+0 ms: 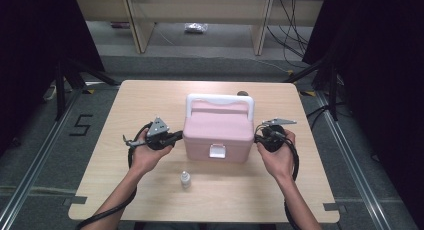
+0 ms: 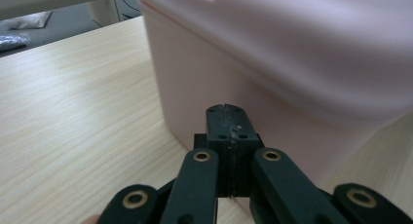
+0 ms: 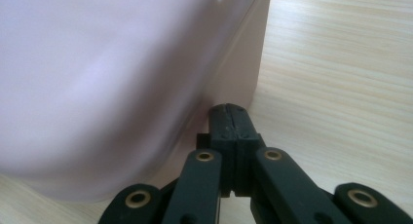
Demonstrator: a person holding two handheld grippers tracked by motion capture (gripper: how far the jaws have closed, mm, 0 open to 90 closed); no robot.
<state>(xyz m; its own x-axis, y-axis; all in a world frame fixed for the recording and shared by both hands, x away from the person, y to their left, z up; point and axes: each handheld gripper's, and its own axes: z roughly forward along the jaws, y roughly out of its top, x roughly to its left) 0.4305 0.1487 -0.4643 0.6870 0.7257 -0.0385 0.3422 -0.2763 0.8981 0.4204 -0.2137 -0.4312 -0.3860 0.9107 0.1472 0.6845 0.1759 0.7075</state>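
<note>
In the high view, a smooth pink plastic box [image 1: 218, 131] with rounded corners and a white handle is seen at the middle of the pale wood-grain table [image 1: 150, 95]. It is flanked closely by the left gripper [image 1: 176, 136] and right gripper [image 1: 258, 137]. A small bottle [image 1: 185, 179] stands near the front edge, apart from the box.

In the left gripper view, the jaws are pressed together, empty, tips at the box's wall [image 2: 204, 87]; bare tabletop lies leftward.

In the right gripper view, the jaws are likewise closed on nothing, against the box's lower corner [image 3: 243, 73]; free table lies to the right.

"5" on the floor [image 1: 80, 125]
</note>
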